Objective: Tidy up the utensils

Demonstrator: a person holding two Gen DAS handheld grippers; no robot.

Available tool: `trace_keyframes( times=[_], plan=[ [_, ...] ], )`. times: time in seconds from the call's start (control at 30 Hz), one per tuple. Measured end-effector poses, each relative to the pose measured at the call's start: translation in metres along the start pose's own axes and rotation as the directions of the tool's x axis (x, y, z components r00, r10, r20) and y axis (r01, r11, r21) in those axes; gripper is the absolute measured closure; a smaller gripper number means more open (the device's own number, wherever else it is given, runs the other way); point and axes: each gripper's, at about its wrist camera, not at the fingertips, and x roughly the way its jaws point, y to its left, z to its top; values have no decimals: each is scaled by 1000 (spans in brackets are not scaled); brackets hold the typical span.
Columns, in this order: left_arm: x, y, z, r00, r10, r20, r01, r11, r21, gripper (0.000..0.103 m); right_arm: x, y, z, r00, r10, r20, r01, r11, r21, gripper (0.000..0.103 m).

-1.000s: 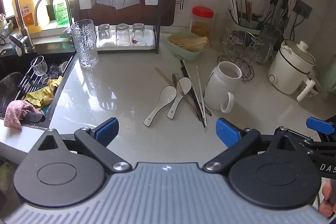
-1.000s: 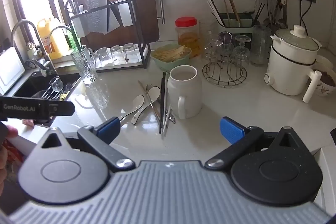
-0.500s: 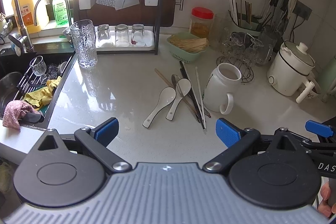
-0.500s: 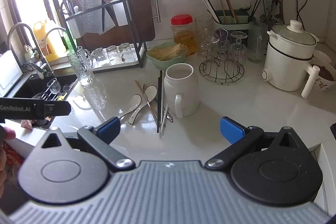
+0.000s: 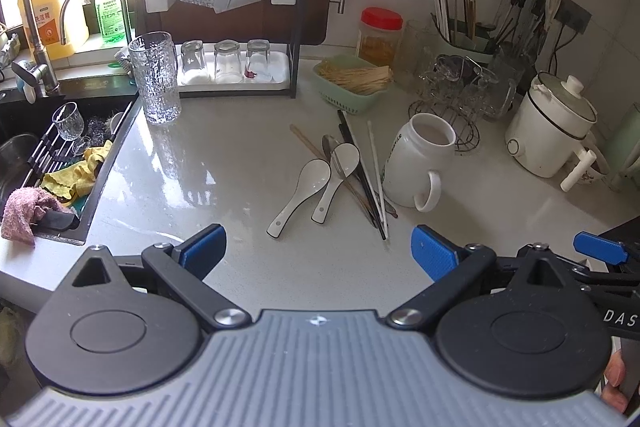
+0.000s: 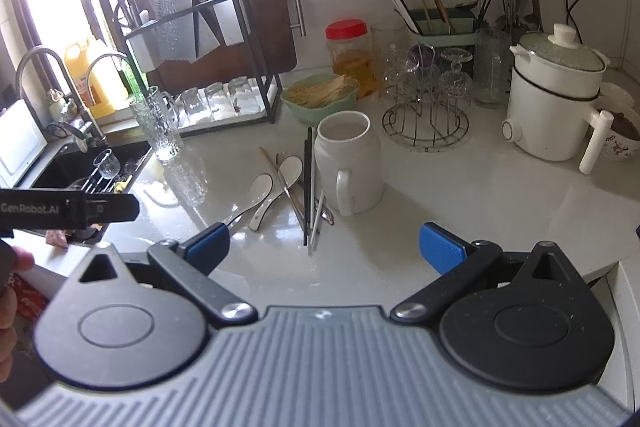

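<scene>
left gripper [image 5: 318,253] hovers level, jaws spread, above counter [image 5: 224,147].

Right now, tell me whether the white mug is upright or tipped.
Upright. The white mug stands on its base on the counter, open mouth up, handle toward the camera; it looks empty inside.

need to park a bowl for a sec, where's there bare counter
Bare: the counter between the textured glass and the ceramic spoons, and the strip in front of the white mug toward the electric pot. Crowded: the utensil pile beside the mug, and the back wall.
</scene>
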Motion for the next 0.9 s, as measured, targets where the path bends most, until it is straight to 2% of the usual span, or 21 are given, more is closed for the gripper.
trace_keyframes(
  times=[0.23, 0.33, 0.5, 0.6, 0.9],
  plan=[
    [-2, -7, -2, 1000, 5, 9, -5, 1000, 1, 2, -2, 2, -3, 1000, -11, 8, 12, 1000, -24, 0],
    [0, -9, -4, 1000, -7, 6, 7, 1000, -4, 2, -4, -2, -3, 1000, 11, 12, -11, 1000, -4, 0],
    [1, -15, -6, 1000, -12, 2, 12, 1000, 8, 2, -5, -12, -2, 1000, -9, 18, 8, 999, 39, 0],
    [1, -17, -6, 1000, -18, 6, 18, 1000, 3, 2, -6, -17, -3, 1000, 6, 19, -8, 998, 67, 0],
    [4, -21, -8, 1000, 2, -2, -2, 1000, 0, 3, -4, -21, -8, 1000, 22, 5, -22, 997, 69, 2]
  ],
)
